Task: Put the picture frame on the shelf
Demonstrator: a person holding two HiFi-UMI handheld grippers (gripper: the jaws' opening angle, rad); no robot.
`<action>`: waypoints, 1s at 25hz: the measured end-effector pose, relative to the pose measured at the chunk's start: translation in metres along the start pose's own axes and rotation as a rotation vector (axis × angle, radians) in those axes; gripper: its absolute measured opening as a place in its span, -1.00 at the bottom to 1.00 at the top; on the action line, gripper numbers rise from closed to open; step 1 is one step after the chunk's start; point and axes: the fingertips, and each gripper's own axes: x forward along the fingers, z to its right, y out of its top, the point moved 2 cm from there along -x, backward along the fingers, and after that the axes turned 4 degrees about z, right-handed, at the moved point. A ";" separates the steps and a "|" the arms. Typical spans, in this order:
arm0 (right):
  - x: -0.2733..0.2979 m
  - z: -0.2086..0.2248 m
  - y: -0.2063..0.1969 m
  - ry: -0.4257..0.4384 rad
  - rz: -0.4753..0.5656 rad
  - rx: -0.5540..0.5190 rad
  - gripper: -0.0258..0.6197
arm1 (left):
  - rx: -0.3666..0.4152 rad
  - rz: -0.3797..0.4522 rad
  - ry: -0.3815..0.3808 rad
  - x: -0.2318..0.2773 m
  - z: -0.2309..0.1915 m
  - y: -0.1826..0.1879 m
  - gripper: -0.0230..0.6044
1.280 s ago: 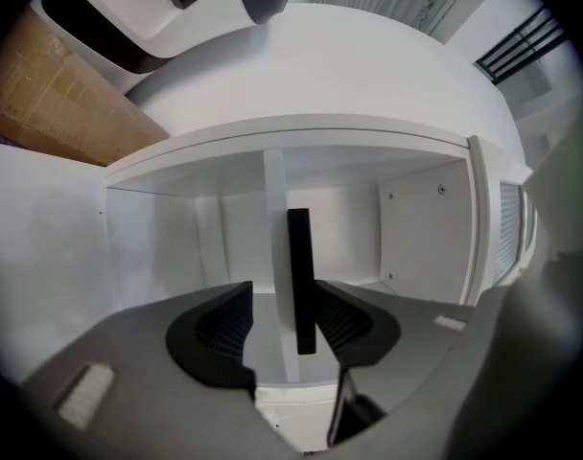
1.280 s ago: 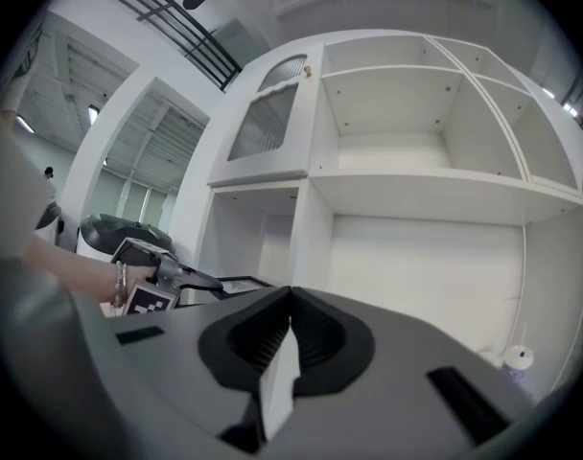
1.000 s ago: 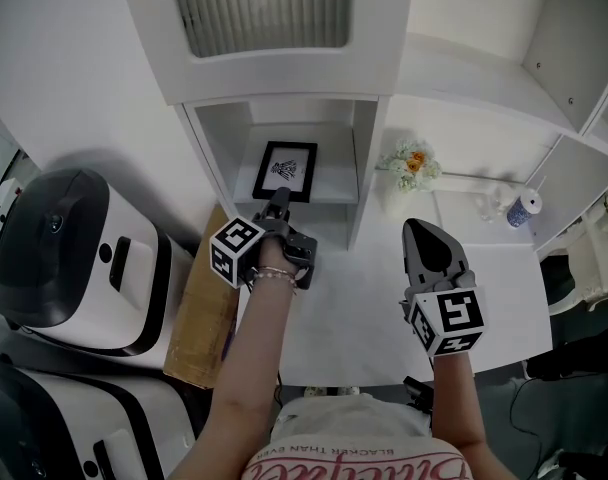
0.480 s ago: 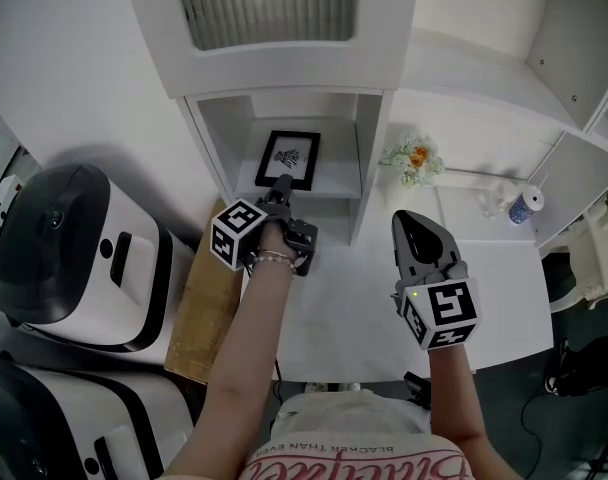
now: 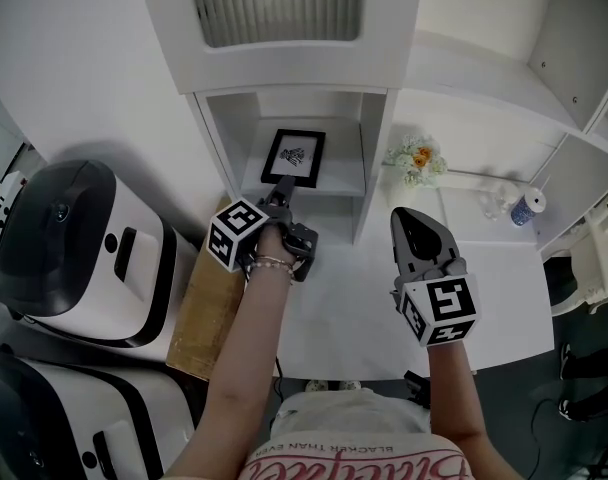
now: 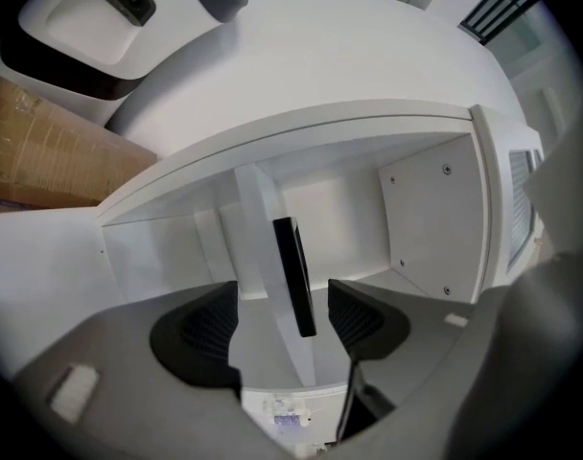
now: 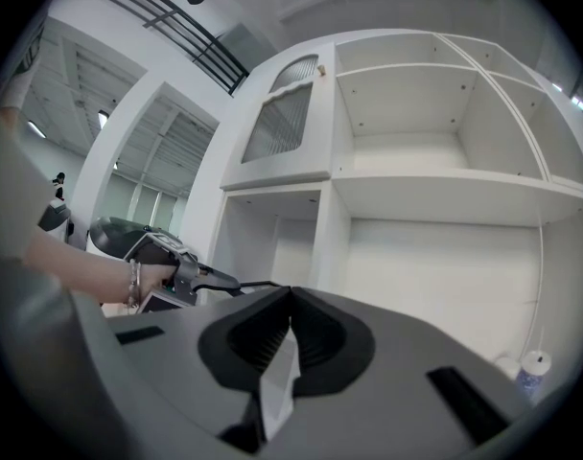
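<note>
since a second ago the left gripper [image 5: 282,190] has spread its jaws wide and let go of the picture frame [image 5: 294,157], which now stands by itself in the open cubby of the white shelf [image 5: 347,176], upper centre of the head view. at the centre of the left gripper view the frame [image 6: 294,276] shows edge-on and upright on the shelf board [image 6: 407,286]. its near edge sits between the two dark pads with a gap on either side, so neither pad touches it. whether it leans on the back wall i cannot tell. the right gripper [image 5: 409,220], lower right of centre, has its jaws together on nothing and is well apart from the cubby.

the step in hand looks like the release, with the placing itself all but done. the next move calls for drawing the left gripper straight back, in line with the frame's edge, so that neither pad clips it and tips it over.
</note>
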 end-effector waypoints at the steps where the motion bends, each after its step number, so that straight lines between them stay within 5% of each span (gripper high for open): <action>1: 0.000 -0.001 0.001 0.003 0.002 -0.002 -0.90 | 0.017 0.004 -0.007 -0.002 0.003 0.001 -0.04; 12: -0.001 -0.009 0.015 0.034 0.032 -0.022 -0.90 | 0.156 0.004 -0.067 -0.034 0.029 0.009 -0.05; 18: -0.002 -0.007 0.033 0.038 0.070 -0.044 -0.90 | 0.326 -0.002 -0.108 -0.052 0.046 0.010 -0.08; 25: -0.005 -0.007 0.048 0.051 0.095 -0.067 -0.90 | 0.531 0.010 -0.155 -0.071 0.073 0.004 -0.39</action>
